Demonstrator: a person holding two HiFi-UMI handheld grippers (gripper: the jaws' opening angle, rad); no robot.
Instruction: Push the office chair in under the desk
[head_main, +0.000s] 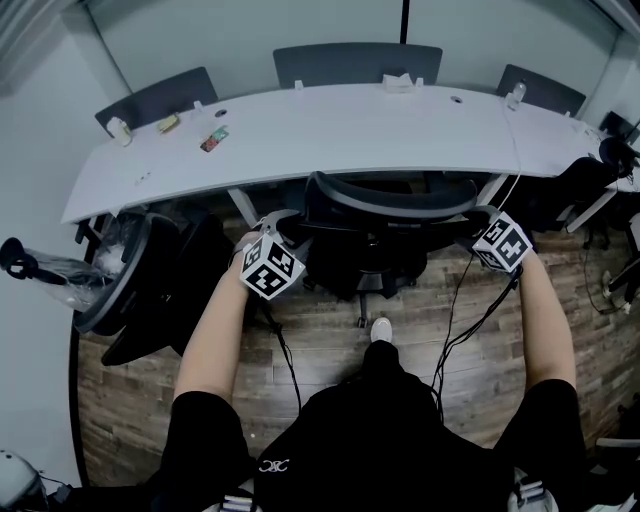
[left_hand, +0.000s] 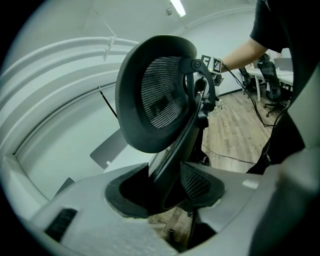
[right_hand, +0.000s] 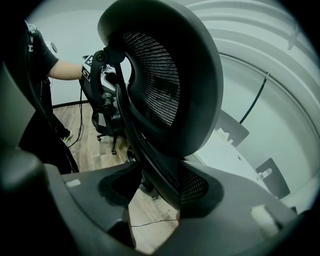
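A second chair (head_main: 150, 275), partly under clear plastic wrap, stands at the near edge of the tabletop (head_main: 350, 135) by its left end. On the tabletop near the left corner lie a small white object (head_main: 119, 130), a yellowish item (head_main: 168, 123) and a colourful packet (head_main: 213, 139). The left hand-held gripper (head_main: 280, 222) is at the left side of the office chair (head_main: 385, 205); its own view shows the jaws pinching the black frame of the chair's back (left_hand: 170, 165), with the mesh headrest (left_hand: 157, 92) rising above them. The office chair sits at the middle of the near edge, its seat under the tabletop and the top of its back just in front of that edge. The right hand-held gripper (head_main: 480, 218) is on the right side of the back, and its jaws likewise pinch the back frame (right_hand: 155, 170) below the headrest (right_hand: 165, 75). A bottle (head_main: 515, 95) stands by the far edge toward the right end
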